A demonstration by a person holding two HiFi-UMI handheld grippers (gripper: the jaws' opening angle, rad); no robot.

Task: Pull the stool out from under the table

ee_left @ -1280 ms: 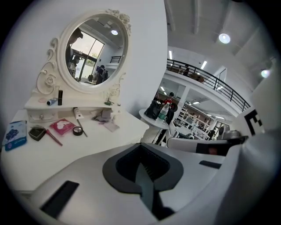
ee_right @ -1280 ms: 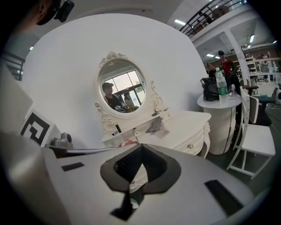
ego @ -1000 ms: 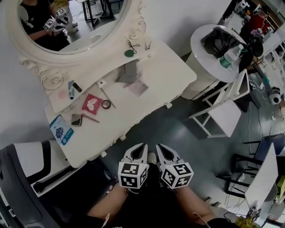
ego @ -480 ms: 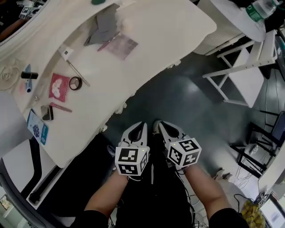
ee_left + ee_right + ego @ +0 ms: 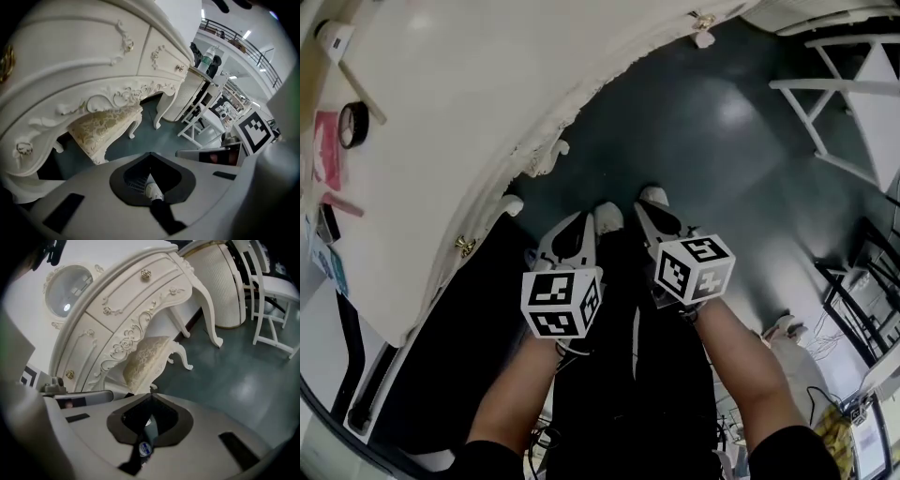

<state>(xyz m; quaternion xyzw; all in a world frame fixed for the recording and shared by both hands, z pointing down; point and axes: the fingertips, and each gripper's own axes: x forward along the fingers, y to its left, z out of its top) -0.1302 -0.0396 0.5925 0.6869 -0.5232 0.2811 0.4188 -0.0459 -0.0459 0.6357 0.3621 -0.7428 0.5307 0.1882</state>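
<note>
The stool (image 5: 104, 127) has a cream patterned cushion and white carved legs, and it stands tucked under the white dressing table (image 5: 79, 56). The right gripper view shows the stool (image 5: 146, 358) below the table's drawers (image 5: 136, 301). From the head view the table top (image 5: 469, 112) hides it. My left gripper (image 5: 583, 219) and right gripper (image 5: 647, 208) hang side by side over the dark floor, just above the person's shoes. Both are short of the stool and touch nothing. Each pair of jaws meets at the tip, shut and empty.
A white slatted chair (image 5: 853, 84) stands at the right, with a round ribbed white cabinet (image 5: 225, 287) beyond the table's leg. A tape roll (image 5: 353, 122) and small cards lie on the table top. A dark seat (image 5: 441, 356) sits at the left. Cables lie on the floor at lower right.
The head view has tipped down: the table has slid up and to the left, and the mirror has left the picture. Both grippers stay together, shut, in front of the person's legs.
</note>
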